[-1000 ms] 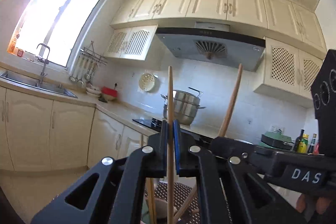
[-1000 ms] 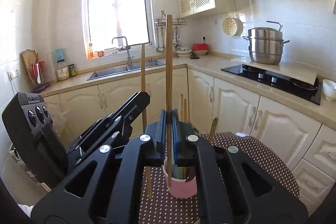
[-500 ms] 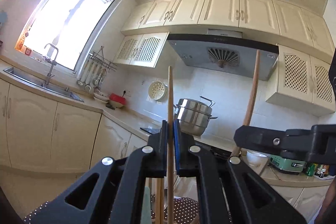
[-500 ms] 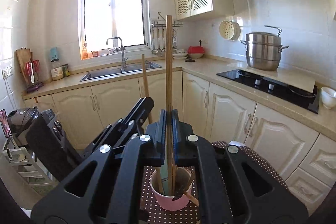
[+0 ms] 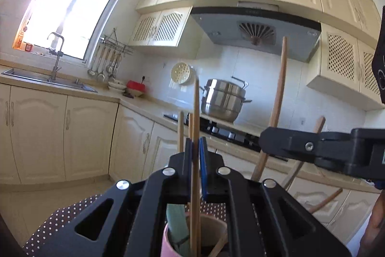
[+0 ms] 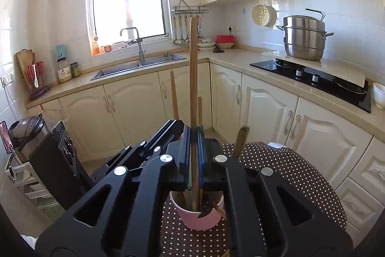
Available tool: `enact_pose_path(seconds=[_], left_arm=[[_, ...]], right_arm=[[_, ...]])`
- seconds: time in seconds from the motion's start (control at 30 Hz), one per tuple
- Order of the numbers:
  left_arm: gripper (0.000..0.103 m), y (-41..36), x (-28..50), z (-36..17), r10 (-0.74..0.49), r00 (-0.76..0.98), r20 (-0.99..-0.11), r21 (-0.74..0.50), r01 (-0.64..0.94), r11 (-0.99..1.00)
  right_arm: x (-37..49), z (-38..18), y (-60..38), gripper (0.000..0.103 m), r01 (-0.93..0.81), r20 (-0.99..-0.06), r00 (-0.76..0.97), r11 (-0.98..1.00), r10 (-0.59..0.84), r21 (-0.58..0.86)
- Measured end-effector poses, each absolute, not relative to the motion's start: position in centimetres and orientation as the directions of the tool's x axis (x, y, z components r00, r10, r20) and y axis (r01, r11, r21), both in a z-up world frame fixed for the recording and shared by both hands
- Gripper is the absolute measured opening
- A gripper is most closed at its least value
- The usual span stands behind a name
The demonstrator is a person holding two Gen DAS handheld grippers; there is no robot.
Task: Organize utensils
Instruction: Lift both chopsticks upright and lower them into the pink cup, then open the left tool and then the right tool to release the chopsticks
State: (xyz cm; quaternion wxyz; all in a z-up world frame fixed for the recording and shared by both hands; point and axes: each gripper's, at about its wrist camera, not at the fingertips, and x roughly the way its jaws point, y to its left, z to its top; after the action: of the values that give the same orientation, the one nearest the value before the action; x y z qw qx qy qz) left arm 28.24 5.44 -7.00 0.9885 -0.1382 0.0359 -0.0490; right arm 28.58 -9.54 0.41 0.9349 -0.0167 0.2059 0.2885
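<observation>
A pink cup [image 6: 199, 217] stands on a brown polka-dot tablecloth [image 6: 284, 175]; it also shows in the left wrist view [image 5: 168, 242]. It holds several wooden utensils and a pale green one [image 5: 176, 220]. My left gripper [image 5: 195, 148] stands above the cup with its jaws slightly apart around an upright wooden chopstick [image 5: 196, 112]. My right gripper [image 6: 195, 136] is shut on a wooden stick [image 6: 193, 69] whose lower end is inside the cup. The right gripper also shows in the left wrist view [image 5: 269, 136], and the left gripper in the right wrist view [image 6: 173, 127].
Cream cabinets run along the walls. A sink [image 6: 137, 66] lies under the window. A black hob [image 6: 312, 78] carries a steel steamer pot [image 6: 303, 37]. A white bowl [image 6: 379, 94] sits at the counter's right end. A rice cooker [image 6: 24, 131] stands at the left.
Both grippers have come down over the pink cup. The sticks' lower ends now sit inside it. The left jaws have parted slightly.
</observation>
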Motion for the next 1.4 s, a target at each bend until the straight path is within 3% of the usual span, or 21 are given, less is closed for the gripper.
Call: enact_pose_path(seconds=[0.07,0.1,0.13,0.53,0.83,1.4], left_arm=[[0.012,5.6,28.2,-7.2,-0.114,0.990,-0.085,-0.274,0.086,0.958],[0.026,5.7,28.1,-7.3,-0.119,0.988,-0.096,-0.276,0.089,0.957],[0.032,5.9,27.9,-7.3,-0.124,0.987,-0.099,-0.280,0.091,0.956],[0.046,6.3,25.6,-7.1,-0.107,0.982,-0.156,-0.220,0.071,0.973],[0.052,6.6,25.0,-7.5,-0.072,0.965,-0.253,-0.179,0.027,0.983],[0.065,7.4,21.8,-4.8,-0.045,0.961,-0.273,-0.154,0.002,0.988]], right_arm=[[28.6,0.0,-9.5,0.006,-0.540,-0.401,0.750,0.837,0.525,0.086],[28.6,-0.2,-9.5,0.006,-0.536,-0.407,0.751,0.840,0.521,0.086],[28.6,-0.3,-9.6,0.006,-0.535,-0.409,0.750,0.840,0.521,0.090],[28.2,-1.5,-9.4,0.006,-0.518,-0.433,0.749,0.851,0.502,0.090],[28.0,-2.6,-9.2,0.006,-0.501,-0.464,0.744,0.861,0.480,0.087],[26.1,-1.5,-10.1,0.009,-0.480,-0.438,0.760,0.869,0.481,0.120]])
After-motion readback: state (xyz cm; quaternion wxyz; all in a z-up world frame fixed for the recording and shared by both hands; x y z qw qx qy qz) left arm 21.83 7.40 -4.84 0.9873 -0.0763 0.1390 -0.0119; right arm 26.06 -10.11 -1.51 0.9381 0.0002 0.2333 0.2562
